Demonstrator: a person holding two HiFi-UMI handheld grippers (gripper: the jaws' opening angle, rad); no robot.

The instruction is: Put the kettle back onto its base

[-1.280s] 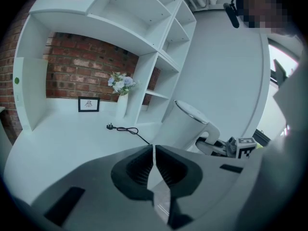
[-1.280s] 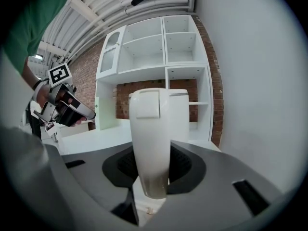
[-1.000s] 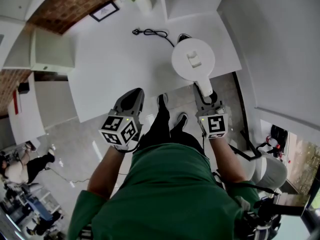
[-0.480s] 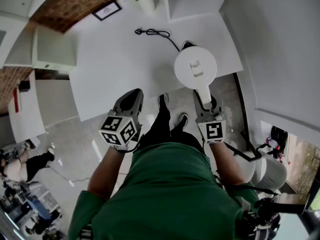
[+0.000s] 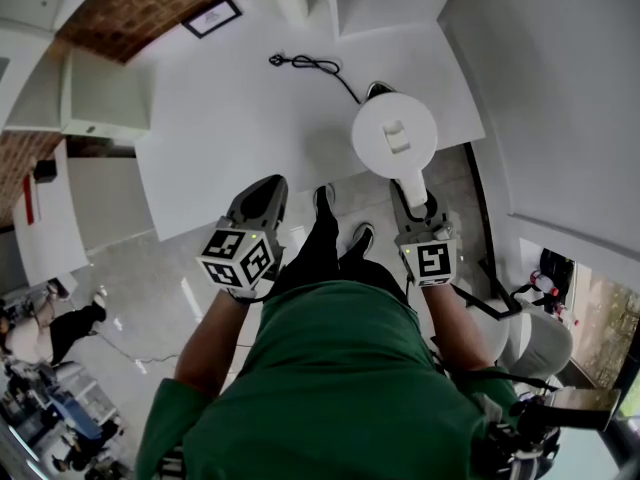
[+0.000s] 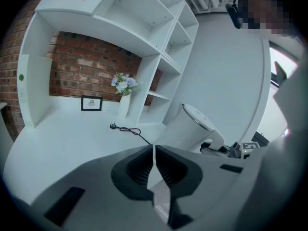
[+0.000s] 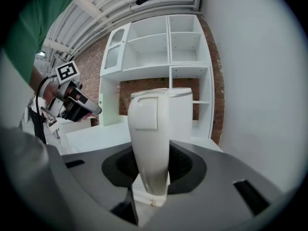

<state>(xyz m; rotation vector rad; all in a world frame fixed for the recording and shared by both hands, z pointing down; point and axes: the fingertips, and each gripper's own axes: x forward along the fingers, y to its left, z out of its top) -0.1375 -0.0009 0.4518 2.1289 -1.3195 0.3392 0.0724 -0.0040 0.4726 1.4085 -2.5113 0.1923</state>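
- The right gripper (image 5: 414, 204) has its jaws closed on the handle (image 7: 149, 143) of the white kettle (image 5: 394, 135), one jaw on each side.
- The kettle stands upright at the near right corner of the counter (image 5: 220, 118), lid up, with the handle pointing back at the person.
- A dark sliver of the base (image 5: 374, 89) shows at the kettle's far edge. The rest is hidden beneath the kettle, so I cannot tell whether it is seated or just above.
- A black cord (image 5: 305, 65) runs from the base across the counter to a loose plug (image 5: 273, 62).
- The left gripper (image 5: 267, 192) is at the counter's near edge, well apart from the kettle. Its jaws are pressed together with nothing between them.
- A vase of flowers (image 6: 124, 88) and a small framed picture (image 6: 91, 103) stand at the back by the brick wall (image 6: 77, 66).
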